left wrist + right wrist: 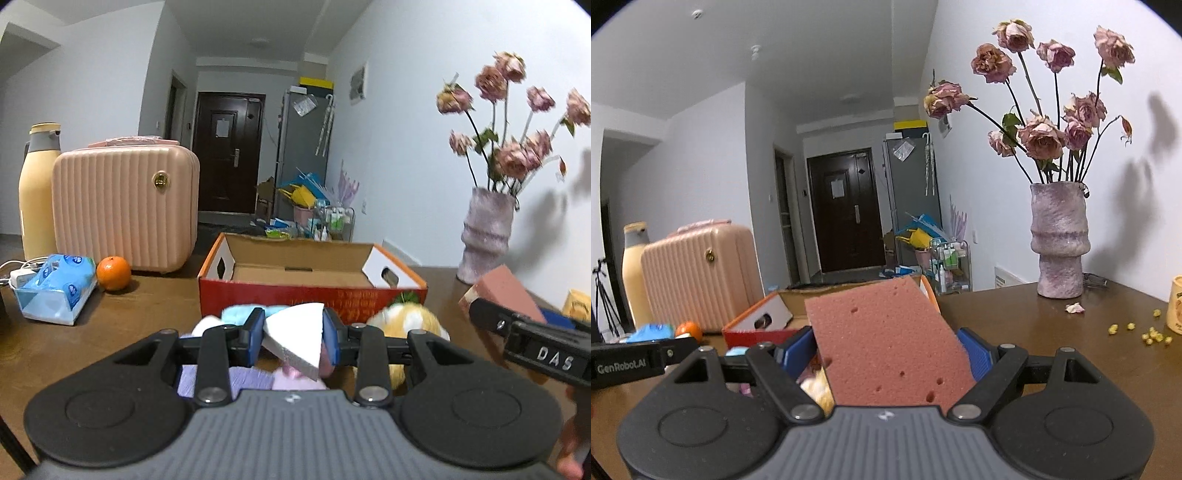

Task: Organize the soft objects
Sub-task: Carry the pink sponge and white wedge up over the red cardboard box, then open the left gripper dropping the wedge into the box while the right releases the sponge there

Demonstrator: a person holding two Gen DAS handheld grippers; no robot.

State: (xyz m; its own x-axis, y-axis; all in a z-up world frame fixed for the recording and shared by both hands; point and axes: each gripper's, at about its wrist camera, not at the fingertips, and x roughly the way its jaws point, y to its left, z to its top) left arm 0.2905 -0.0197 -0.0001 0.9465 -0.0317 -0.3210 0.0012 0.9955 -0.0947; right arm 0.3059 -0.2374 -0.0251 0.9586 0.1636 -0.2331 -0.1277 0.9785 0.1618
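Left wrist view first: my left gripper (294, 339) was clamped on a white foam wedge (295, 338), blue pads pressing its two flat sides, thin edge pointing down and toward me. I held it clear of the remaining soft pile below: a blue plush (240, 313), an orange-and-white plush toy (410, 319) and pale lilac and pink pieces. The open cardboard box (314, 269) sat just beyond on the wooden table (155, 306); I judged it the destination, its floor looking empty from this angle. My right gripper's finger showed at the frame's right edge with a pink block. Off to the left stood a tissue pack (55, 286), an orange (113, 273), and a pink case (123, 206). Right wrist view: my right gripper (886, 354) was closed on a pink sponge (886, 339), jaws wide because the slab is broad, the sponge tilted up and hiding most of the box (761, 321). A vase of dried roses (1058, 240) stood near on the right, so I judged a swing that way risky.
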